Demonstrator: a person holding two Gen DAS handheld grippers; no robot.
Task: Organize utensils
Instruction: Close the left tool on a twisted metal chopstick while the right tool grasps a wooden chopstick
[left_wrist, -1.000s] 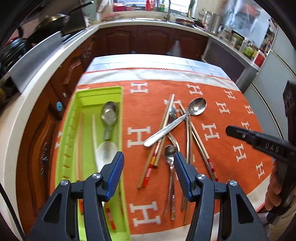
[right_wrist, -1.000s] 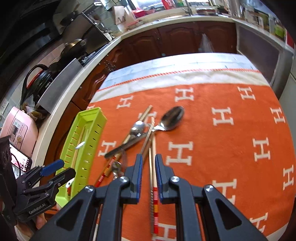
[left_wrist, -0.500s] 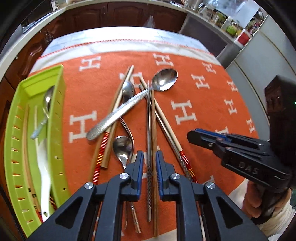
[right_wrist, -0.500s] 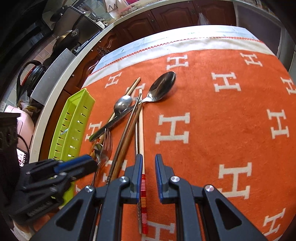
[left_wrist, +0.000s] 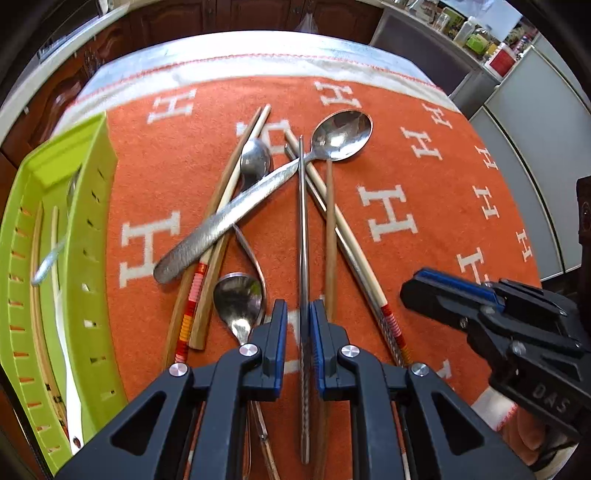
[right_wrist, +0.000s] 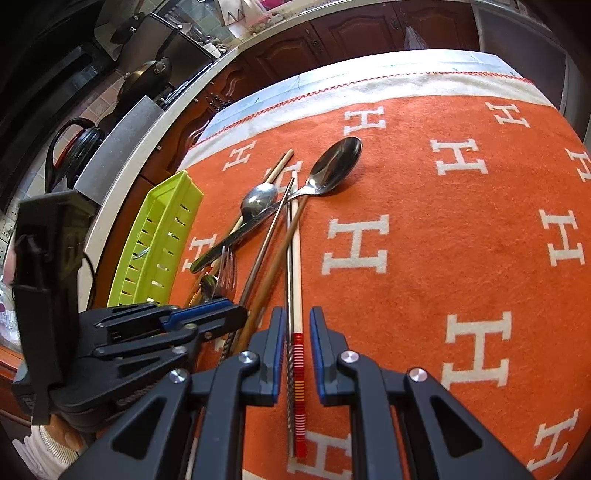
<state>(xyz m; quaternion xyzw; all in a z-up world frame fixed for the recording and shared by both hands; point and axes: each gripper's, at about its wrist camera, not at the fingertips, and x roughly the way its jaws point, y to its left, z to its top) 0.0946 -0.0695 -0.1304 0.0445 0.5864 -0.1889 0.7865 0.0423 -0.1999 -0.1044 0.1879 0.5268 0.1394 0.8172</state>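
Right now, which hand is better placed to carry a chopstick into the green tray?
Left. Its gripper straddles the metal chopstick, and the green tray lies on its side. The right gripper sits over the striped chopstick, farther from the tray.

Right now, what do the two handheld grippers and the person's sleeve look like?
Both are black plastic frames with triangular cut-outs and silver bolts. The left gripper and right gripper have flat fingers faced with blue pads. The left one's side reads "DAS". A cable trails under the right one, beside a ribbed white sleeve cuff.
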